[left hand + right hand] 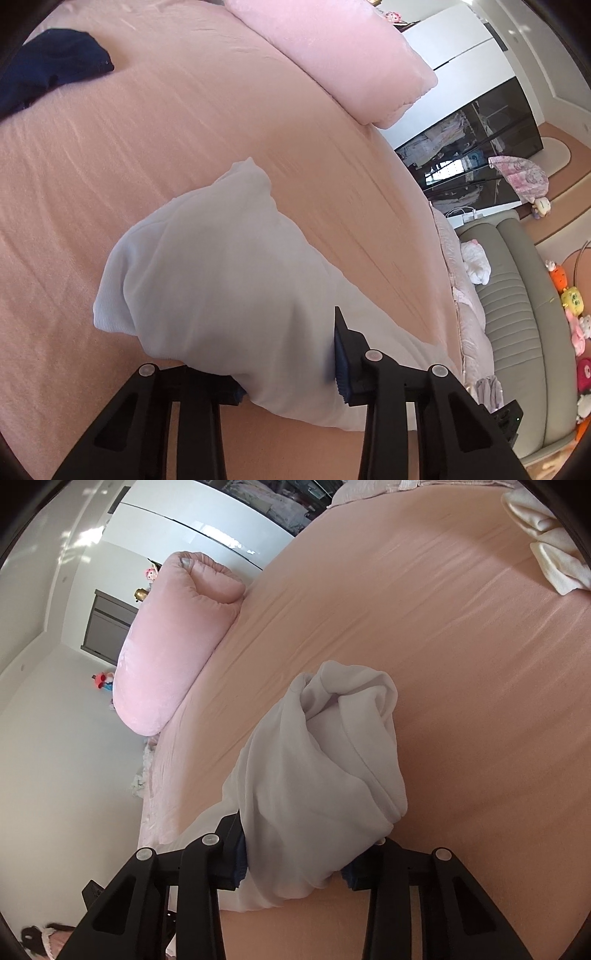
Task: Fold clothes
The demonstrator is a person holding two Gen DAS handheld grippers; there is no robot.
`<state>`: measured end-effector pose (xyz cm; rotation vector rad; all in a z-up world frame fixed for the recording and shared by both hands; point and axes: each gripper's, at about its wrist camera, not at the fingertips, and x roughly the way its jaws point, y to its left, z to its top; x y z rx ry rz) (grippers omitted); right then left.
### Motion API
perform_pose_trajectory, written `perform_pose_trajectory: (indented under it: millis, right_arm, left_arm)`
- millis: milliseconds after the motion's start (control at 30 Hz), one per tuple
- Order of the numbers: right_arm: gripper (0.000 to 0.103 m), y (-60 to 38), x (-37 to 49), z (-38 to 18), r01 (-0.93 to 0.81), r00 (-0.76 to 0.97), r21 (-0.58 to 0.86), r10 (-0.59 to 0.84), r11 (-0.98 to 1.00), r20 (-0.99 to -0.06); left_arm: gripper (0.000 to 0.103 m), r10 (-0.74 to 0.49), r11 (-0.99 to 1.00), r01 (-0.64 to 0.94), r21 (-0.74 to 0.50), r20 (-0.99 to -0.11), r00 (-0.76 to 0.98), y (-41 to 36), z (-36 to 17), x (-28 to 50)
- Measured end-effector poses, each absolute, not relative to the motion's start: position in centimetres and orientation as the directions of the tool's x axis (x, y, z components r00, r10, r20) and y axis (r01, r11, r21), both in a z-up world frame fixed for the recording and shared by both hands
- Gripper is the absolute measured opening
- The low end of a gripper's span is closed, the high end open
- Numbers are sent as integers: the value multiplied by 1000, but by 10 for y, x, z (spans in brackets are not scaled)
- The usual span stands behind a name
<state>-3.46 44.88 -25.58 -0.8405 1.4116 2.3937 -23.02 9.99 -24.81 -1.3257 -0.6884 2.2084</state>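
A pale blue-white garment hangs bunched from my left gripper, which is shut on its edge above the pink bed sheet. In the right wrist view the same garment droops in folds from my right gripper, which is shut on another part of it. Each gripper's fingers are partly covered by the cloth. A dark navy garment lies on the sheet at the far left. A cream garment lies crumpled at the sheet's far right.
A pink pillow lies at the head of the bed, also in the right wrist view. Beside the bed stand a grey sofa, a dark glass wardrobe and several plush toys. White walls lie to the left.
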Motion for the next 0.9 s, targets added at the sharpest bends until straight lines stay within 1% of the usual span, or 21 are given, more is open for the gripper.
perform_pose_trajectory:
  millis: [100,233,400,467,533,700,767,833,867,900]
  right_arm:
    - [35,441,-26,-248,-472,-794,700,-86,-536,-602]
    - [35,428,-11,-235,-455,-788,676,-91,-580,-609]
    - [35,408,7,-225,-436,-764,637,-112,-636,-636]
    - [35,402,20,-231,-456,-751,640,-119,-619,-650]
    - [35,401,34,-239,-465,-755,680,-147,-567,-639]
    - [35,395,49,-241,-456,-764,702,-164,-547,-624]
    - [35,392,50,-239,-445,-757,690,-171,-571,-630]
    - [37,389,49,-237,-439,-739,660,-173,-610,-651]
    - [38,389,49,-237,-439,-735,659,-179,-610,-654]
    - [45,391,50,-239,-447,-728,665,-188,-598,-659]
  left_arm:
    - [32,617,-775,-175,-608,-666,-420,95,-239,-219]
    - [31,636,-757,-171,-631,-650,-416,77,-234,-205]
    - [32,623,-775,-188,-603,-677,-392,61,-236,-187]
    - [32,625,-774,-193,-603,-681,-382,54,-238,-179]
    - [32,629,-772,-194,-605,-681,-375,49,-240,-171]
    - [32,620,-783,-215,-584,-698,-359,46,-241,-162]
    - [32,614,-788,-221,-574,-707,-351,47,-240,-161]
    - [35,612,-790,-210,-576,-723,-320,48,-242,-165]
    - [38,616,-787,-192,-587,-731,-294,48,-244,-168]
    - [46,620,-784,-165,-599,-738,-265,47,-245,-171]
